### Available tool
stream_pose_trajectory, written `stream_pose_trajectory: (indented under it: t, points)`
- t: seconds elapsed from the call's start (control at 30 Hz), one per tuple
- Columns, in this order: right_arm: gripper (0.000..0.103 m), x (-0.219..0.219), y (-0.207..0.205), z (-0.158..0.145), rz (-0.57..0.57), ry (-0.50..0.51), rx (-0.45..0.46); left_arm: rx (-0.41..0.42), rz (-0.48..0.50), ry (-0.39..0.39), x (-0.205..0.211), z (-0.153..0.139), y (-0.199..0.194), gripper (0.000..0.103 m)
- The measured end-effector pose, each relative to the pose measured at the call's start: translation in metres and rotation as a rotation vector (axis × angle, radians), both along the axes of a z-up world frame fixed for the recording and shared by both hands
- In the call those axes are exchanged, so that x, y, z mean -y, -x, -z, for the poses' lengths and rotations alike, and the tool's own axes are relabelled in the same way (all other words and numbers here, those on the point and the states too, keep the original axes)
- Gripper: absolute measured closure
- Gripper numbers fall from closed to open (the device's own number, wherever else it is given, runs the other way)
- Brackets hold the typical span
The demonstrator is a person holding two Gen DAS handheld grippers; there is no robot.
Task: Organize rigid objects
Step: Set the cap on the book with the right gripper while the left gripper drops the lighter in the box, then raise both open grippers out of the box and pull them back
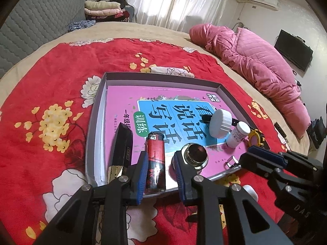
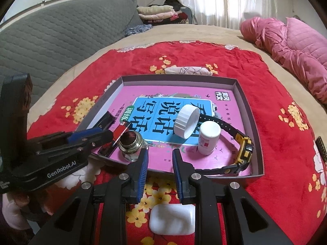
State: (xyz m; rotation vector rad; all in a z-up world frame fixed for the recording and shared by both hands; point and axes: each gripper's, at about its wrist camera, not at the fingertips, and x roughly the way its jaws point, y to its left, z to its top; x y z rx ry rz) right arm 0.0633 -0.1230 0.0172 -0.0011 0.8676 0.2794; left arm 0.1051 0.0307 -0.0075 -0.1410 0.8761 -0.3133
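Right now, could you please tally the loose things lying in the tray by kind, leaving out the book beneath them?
bottles: 2, the white bottle and the glass jar
white cap: 1
lighter: 1
watch: 1
black case: 1
Total: 6

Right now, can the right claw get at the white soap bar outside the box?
Probably yes. The soap bar lies on the red blanket just below the right claw, nothing on it or between. The claw looks too narrow, so it likely has to open wider first.

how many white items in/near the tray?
3. White cap tilted on the book in the tray; small white bottle upright beside it; white soap bar outside, on the red blanket.
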Motion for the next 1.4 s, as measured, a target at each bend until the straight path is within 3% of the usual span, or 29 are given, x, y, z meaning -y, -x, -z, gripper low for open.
stream_pose_trajectory:
  t: [0.1, 0.63, 0.77, 1.17, 1.23, 1.3, 1.4]
  points:
    - [0.078, 0.002, 0.002, -0.005, 0.005, -0.004, 0.008, 0.012, 0.001, -0.005, 0.001, -0.002, 0.004, 0.065]
    - [0.070, 0.021, 0.015, -0.018, 0.050, -0.036, 0.026, 0.039, 0.001, -0.053, 0.007, -0.007, 0.020, 0.065]
    - [0.055, 0.026, 0.019, -0.020, 0.060, -0.045, 0.031, 0.038, -0.002, -0.061, 0.008, -0.007, 0.025, 0.065]
    - [0.044, 0.037, 0.025, -0.023, 0.075, -0.051, 0.038, 0.055, -0.036, -0.065, 0.003, -0.013, 0.040, 0.064]
    - [0.043, 0.039, 0.026, -0.024, 0.076, -0.050, 0.037, 0.053, -0.035, -0.071, 0.005, -0.013, 0.043, 0.061]
    - [0.042, 0.041, 0.028, -0.025, 0.079, -0.049, 0.035, 0.050, -0.028, -0.079, 0.009, -0.014, 0.045, 0.049]
    - [0.040, 0.044, 0.033, -0.025, 0.074, -0.043, 0.035, 0.044, -0.017, -0.092, 0.015, -0.014, 0.050, 0.048]
